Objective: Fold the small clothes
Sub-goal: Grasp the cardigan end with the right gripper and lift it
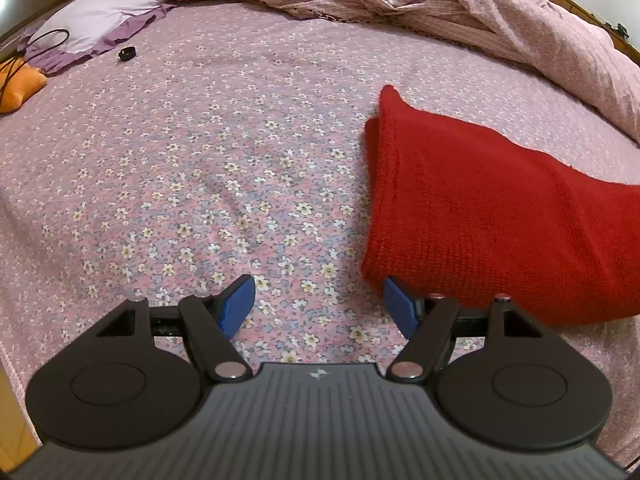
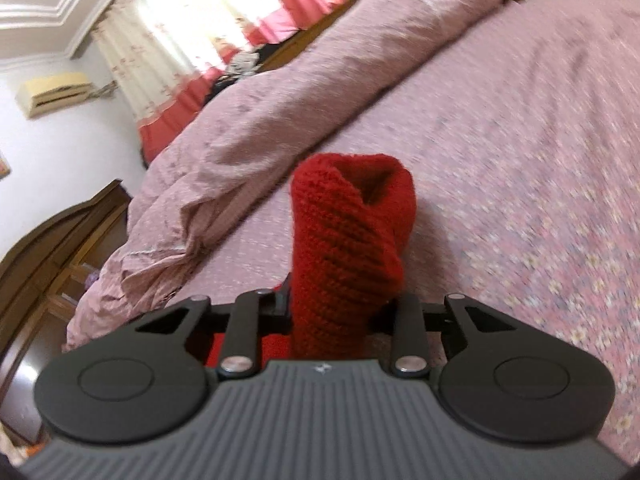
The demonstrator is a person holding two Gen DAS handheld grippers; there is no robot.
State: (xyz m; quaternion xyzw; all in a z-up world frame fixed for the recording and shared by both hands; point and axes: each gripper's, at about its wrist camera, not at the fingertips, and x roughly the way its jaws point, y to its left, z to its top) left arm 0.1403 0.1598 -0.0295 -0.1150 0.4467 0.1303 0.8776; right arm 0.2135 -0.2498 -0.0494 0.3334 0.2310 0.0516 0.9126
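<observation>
1. Red knitted garment (image 1: 492, 208): lay on the pink floral bedsheet (image 1: 200, 184), one end raised for folding.
2. Right gripper (image 2: 332, 304): fingers clenched on the garment's bunched end.
3. Left gripper (image 1: 320, 306): fingers spread, empty, beside the garment's near corner.

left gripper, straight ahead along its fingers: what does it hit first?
Most likely the bare floral bedsheet. The left gripper has open jaws angled down at the sheet, nothing between them. The red knitted garment lies just off to the right; its near corner touches the right finger.
</observation>
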